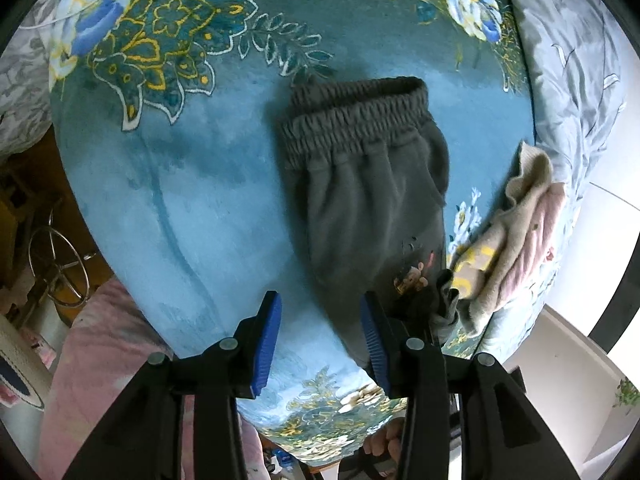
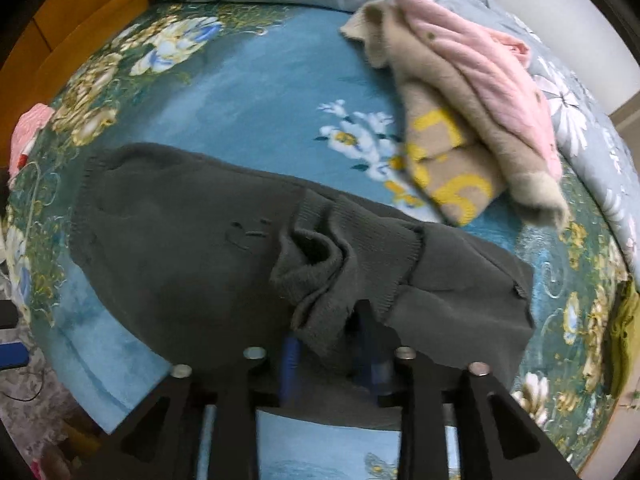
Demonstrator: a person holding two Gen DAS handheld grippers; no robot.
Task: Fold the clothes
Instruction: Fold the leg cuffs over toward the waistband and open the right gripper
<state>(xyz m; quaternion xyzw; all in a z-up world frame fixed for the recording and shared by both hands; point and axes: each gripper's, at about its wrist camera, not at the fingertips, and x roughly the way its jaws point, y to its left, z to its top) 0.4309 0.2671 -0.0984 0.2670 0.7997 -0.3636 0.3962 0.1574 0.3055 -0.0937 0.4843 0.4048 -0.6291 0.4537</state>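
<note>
Dark grey sweatpants (image 1: 372,184) lie on a blue floral bedspread (image 1: 192,200), elastic waistband at the far end. My left gripper (image 1: 320,340) is open and empty just above the bedspread, its right finger at the pants' near edge. In the right wrist view the same grey pants (image 2: 192,240) are bunched, and my right gripper (image 2: 332,356) is shut on their ribbed cuff (image 2: 352,256), which drapes over the blue pads.
A beige and pink pile of clothes (image 2: 472,112) lies on the bedspread (image 2: 248,92) to the right, also seen in the left wrist view (image 1: 516,240). A grey floral quilt (image 2: 580,132) is bunched along the far side. The bed edge is close below.
</note>
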